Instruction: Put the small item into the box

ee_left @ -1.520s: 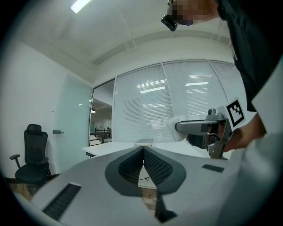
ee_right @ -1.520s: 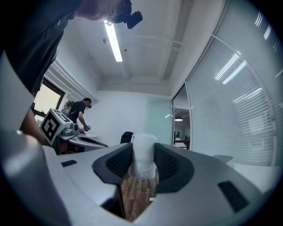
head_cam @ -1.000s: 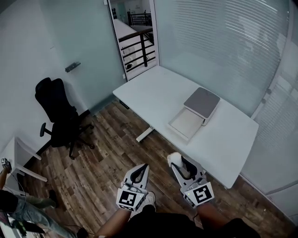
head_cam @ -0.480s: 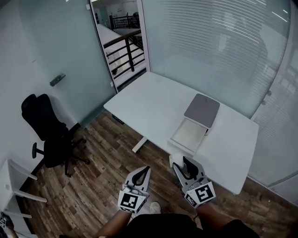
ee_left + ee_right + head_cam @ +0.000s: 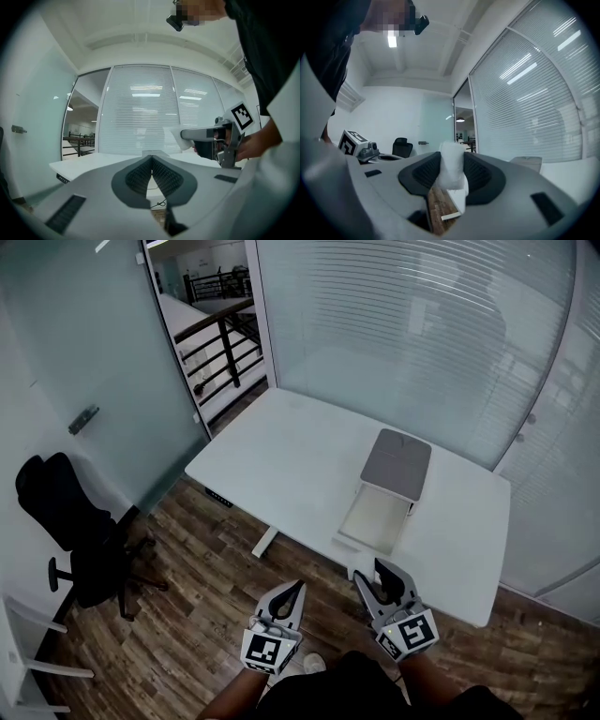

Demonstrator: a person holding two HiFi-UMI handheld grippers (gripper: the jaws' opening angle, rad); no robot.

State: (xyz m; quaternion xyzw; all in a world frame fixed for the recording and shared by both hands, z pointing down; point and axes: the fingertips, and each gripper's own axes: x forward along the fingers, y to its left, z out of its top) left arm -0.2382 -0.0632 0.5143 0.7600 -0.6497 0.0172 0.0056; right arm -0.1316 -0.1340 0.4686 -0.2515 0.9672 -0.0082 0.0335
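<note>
The box (image 5: 374, 516) lies open on the white table (image 5: 281, 451), its pale tray toward me and its grey lid (image 5: 397, 463) folded back behind it. My right gripper (image 5: 371, 574) hangs over the floor just short of the table's near edge, shut on a small white soft item (image 5: 356, 572). In the right gripper view the item (image 5: 452, 165) is squeezed between the dark pads (image 5: 480, 174). My left gripper (image 5: 297, 587) is beside it to the left, over the wooden floor. Its jaws meet at the tips (image 5: 151, 158), with nothing between them.
A black office chair (image 5: 67, 521) stands on the wooden floor at the left, near a frosted glass door (image 5: 84, 371). Glass walls with blinds (image 5: 412, 334) run behind and to the right of the table. A white desk corner (image 5: 21, 634) shows at the lower left.
The view has swung and moved forward: the table and box sit more centred and the chair has slid left. Both grippers keep their pose, and the right still holds the white item.
</note>
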